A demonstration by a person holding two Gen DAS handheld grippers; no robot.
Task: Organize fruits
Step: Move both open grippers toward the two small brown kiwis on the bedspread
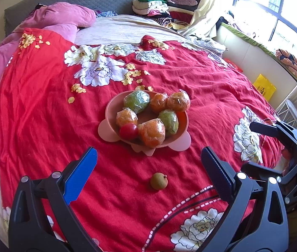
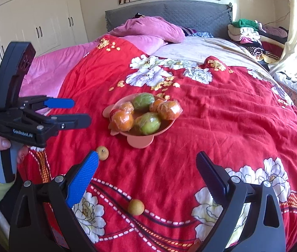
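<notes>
A pink bowl (image 1: 110, 105) (image 2: 146, 141) sits mid-bed on the red floral quilt, holding several plastic-wrapped orange and green fruits and a red tomato (image 1: 128, 130). One small brown longan (image 1: 158, 181) (image 2: 103, 152) lies on the quilt in front of the bowl, between my left gripper's fingers in the left wrist view. A second longan (image 2: 136, 207) lies nearer, between my right gripper's fingers. My left gripper (image 1: 148, 157) (image 2: 81, 112) is open and empty. My right gripper (image 2: 146, 161) is open and empty; it also shows at the right edge of the left wrist view (image 1: 251, 147).
The red quilt (image 1: 43, 115) covers most of the bed. Pink pillows (image 1: 64, 16) and a grey headboard (image 2: 190, 12) are at the far end. Folded clothes (image 1: 159, 6) are piled at the back right. A window ledge (image 1: 253, 42) and a yellow bag (image 1: 263, 86) are to the right.
</notes>
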